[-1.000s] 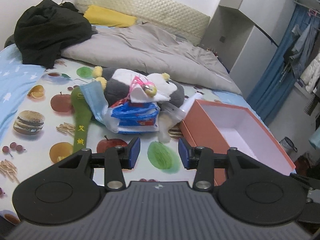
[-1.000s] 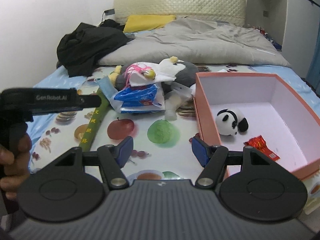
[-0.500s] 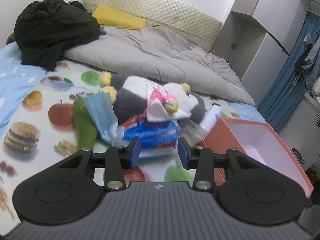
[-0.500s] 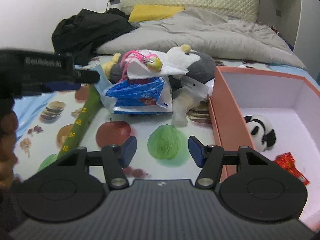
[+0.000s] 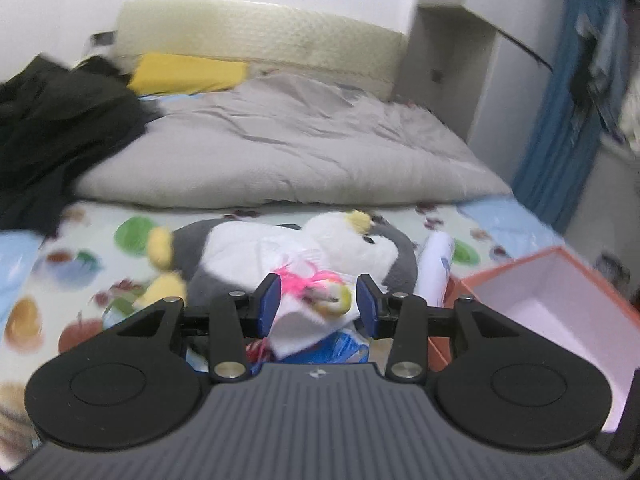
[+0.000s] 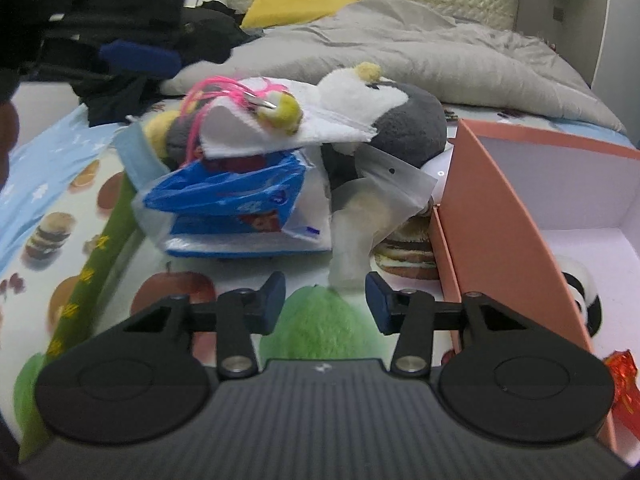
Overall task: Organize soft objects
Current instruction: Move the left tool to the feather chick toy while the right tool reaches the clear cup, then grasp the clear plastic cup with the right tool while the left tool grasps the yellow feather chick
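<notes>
Your left hand-held gripper [image 5: 318, 303] is spread wide, its blue pads [image 5: 269, 300] on either side of a white cloth [image 5: 298, 320] that carries a small yellow ball toy with pink strings [image 5: 334, 302]; whether the pads touch the cloth you cannot tell, as the view is blurred. That cloth lies on top of a grey and white plush penguin [image 5: 360, 240], which rests on its side on the bed [image 5: 132, 236] with its fruit-print sheet.

Your right hand-held gripper [image 6: 326, 300] is also wide apart and holds nothing, hovering low over a green print on the sheet. Just ahead of it sit a blue plastic package [image 6: 236, 196] under the cloth and a frosted plastic bag [image 6: 372, 208] leaning beside the penguin. To the right stands an orange box [image 6: 496, 220], open, with a small panda plush [image 6: 584, 300] and a red wrapper [image 6: 622, 380] inside. A grey duvet [image 5: 300, 148], black clothes [image 5: 52, 128] and a yellow pillow [image 5: 188, 74] lie farther back.
</notes>
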